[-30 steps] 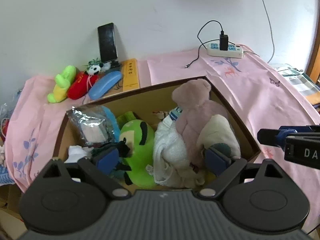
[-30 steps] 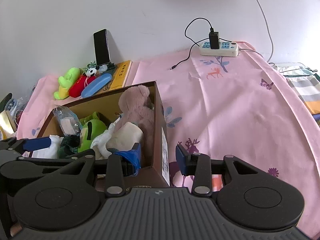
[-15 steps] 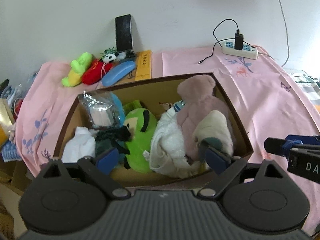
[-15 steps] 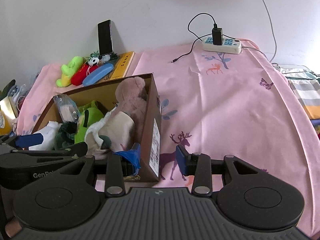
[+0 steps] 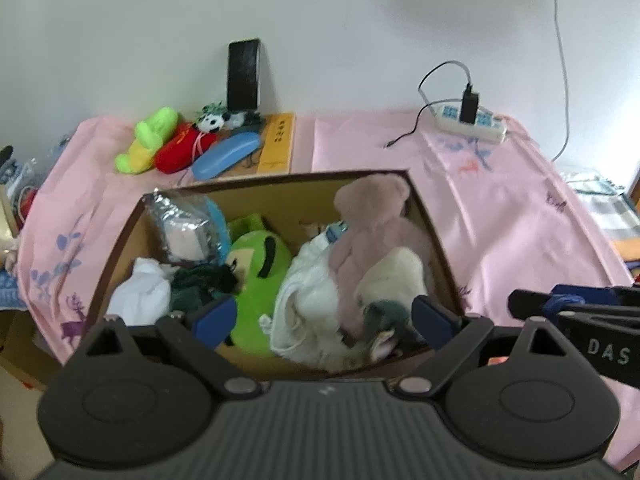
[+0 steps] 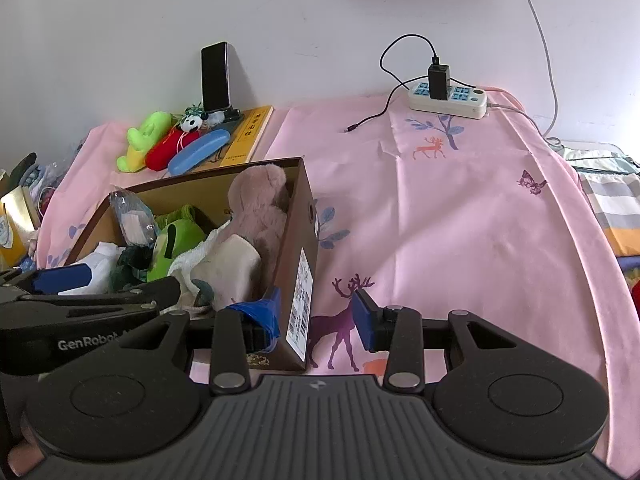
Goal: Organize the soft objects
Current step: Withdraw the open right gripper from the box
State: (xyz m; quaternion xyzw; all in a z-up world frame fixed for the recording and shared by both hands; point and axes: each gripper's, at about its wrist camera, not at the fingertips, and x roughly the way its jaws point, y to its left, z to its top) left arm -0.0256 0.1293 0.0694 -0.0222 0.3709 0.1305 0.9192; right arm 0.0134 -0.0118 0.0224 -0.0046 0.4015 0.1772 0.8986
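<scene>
A brown cardboard box [image 5: 432, 236] [image 6: 302, 216] on the pink cloth holds soft things: a pink plush bear [image 5: 372, 224] [image 6: 260, 204], a green plush [image 5: 260, 268] [image 6: 176, 240], white cloths [image 5: 308, 292], a cream pad [image 5: 392, 276] and a plastic-wrapped pack [image 5: 184, 224]. My left gripper [image 5: 324, 320] is open and empty, above the box's near side. My right gripper [image 6: 316, 312] is open; its fingers straddle the box's right wall near the front corner, touching nothing that I can tell.
At the back left lie a yellow-green plush [image 5: 146, 140], a red plush [image 5: 180, 150], a small panda [image 5: 212, 120], a blue case [image 5: 226, 154], a yellow book [image 5: 278, 142] and a phone [image 5: 244, 74]. A power strip [image 6: 448, 98] sits at the back right.
Both grippers have drawn back toward me and a little up, so the box looks smaller and further off. The box's contents have not moved.
</scene>
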